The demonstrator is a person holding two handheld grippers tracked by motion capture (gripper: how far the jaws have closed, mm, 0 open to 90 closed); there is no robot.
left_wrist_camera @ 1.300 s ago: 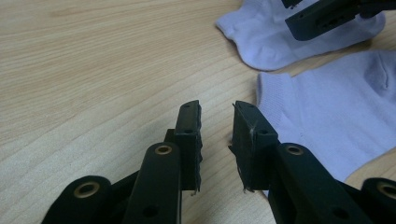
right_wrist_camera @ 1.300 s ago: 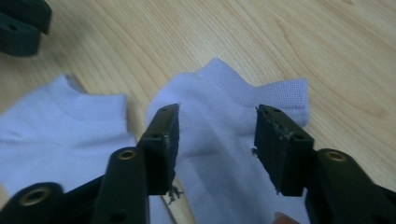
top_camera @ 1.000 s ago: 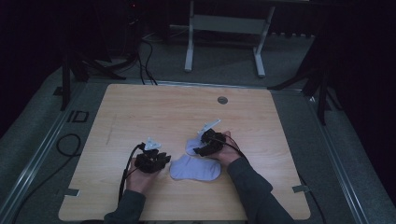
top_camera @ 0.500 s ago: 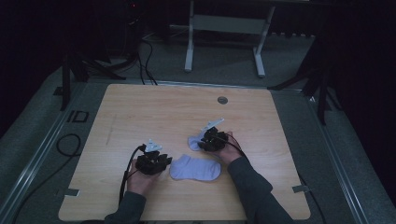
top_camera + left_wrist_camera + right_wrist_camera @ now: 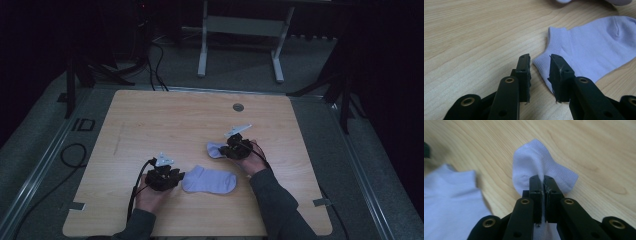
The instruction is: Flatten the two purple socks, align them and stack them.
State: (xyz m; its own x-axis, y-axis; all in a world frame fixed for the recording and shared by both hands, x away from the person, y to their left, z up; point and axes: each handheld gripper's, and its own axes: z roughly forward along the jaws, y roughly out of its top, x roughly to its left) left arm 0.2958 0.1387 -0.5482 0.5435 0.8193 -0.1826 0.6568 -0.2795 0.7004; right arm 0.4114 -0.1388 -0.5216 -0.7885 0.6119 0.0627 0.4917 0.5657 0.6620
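While my right gripper (image 5: 543, 185) has its jaws pressed together on a fold of the small lavender sock (image 5: 541, 167), my left gripper (image 5: 539, 67) stands with its jaws spread a little, nothing between them but bare wood and the edge of the flat lavender sock (image 5: 594, 47). Taking that flat sock (image 5: 210, 180) as my landmark on the wooden table (image 5: 165, 120), my left gripper (image 5: 167, 176) sits just beside its cuff end, its right jaw over the corner of the cuff, though I cannot tell whether it touches the fabric. The pinched sock (image 5: 216, 149) lies just beyond the flat sock's far edge, toward its toe end, bunched up and apart from it, with my right gripper (image 5: 234, 149) clamped on its near side. From the right gripper view, the flat sock (image 5: 451, 202) shows blurred beside the pinched one. A round grey grommet (image 5: 238, 107) sits well beyond the flat sock, near the table's far edge.
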